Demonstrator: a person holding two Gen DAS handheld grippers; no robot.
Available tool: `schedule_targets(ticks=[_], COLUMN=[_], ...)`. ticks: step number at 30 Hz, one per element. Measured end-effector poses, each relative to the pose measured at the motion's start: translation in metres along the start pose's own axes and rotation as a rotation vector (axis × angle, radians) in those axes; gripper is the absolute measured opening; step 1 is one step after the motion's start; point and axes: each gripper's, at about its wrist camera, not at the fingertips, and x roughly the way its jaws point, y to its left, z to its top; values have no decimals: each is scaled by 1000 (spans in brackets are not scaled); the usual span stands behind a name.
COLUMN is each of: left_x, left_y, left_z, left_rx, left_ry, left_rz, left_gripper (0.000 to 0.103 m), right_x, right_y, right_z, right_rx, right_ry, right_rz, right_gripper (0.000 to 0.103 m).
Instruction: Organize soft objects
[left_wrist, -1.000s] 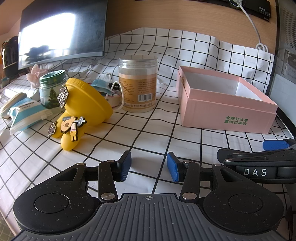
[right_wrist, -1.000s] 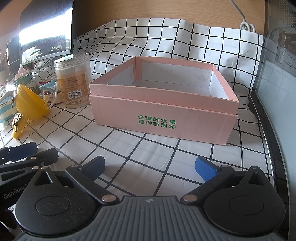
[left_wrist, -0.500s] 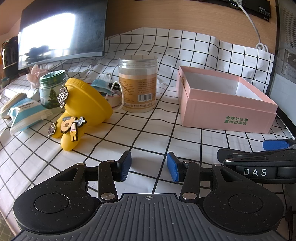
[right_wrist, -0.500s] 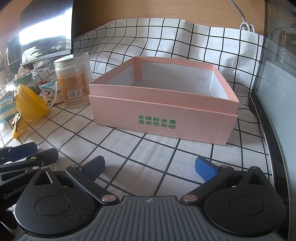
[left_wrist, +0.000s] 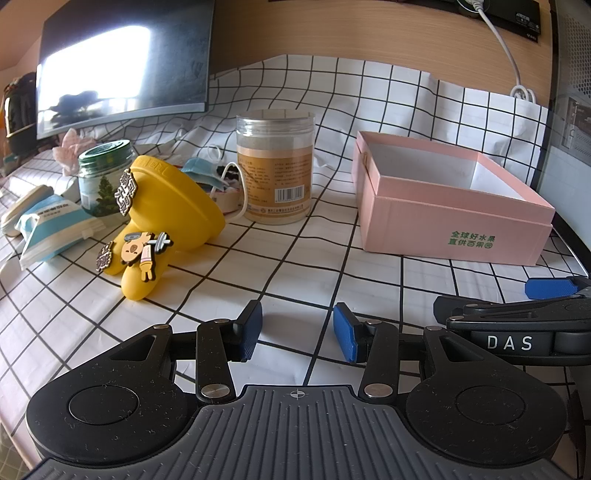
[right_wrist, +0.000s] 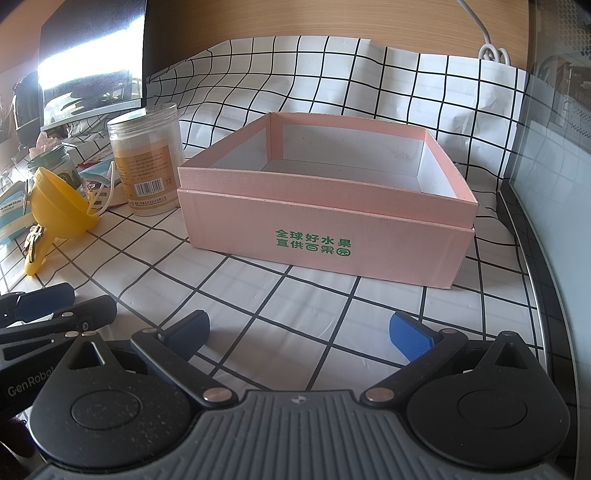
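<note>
Right wrist view: both grippers' fingers gape empty over bare cloth (right_wrist: 314, 314) before pink box (right_wrist: 325, 236).

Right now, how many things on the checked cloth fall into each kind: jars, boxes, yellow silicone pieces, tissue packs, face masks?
Jars: 2, clear plastic jar, green-lidded glass jar
Boxes: 1, pink box
Yellow silicone pieces: 1, yellow funnel
Tissue packs: 1, tissue pack
Face masks: 1, blue mask
Total: 6

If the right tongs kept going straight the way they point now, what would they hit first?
Probably the checked tablecloth, since the right tongs tilt downward, open and empty. Past that bare stretch, the pink box's front wall stands in line; depth is hard to judge.
</note>
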Motion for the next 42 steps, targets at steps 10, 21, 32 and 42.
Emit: schedule_targets(ticks=[10,21,32,42], left_x=[2,15,-17,36], left_y=[1,68,294,482], left_z=[0,27,74,110], left_rx=[3,-108,-368,-511], left_ry=[12,223,80,87], left_rz=[-5,-324,-268,-228], left_gripper=[47,20,20,20], right_x=[3,8,-37,69], right_y=[1,25,220,420], right_z=[5,25,133,182], right_rx=[-4,-47,-280,-404], right_ry=[38,250,-27,115], right_rz=[9,24,234,276], right_gripper=[103,103,101,38])
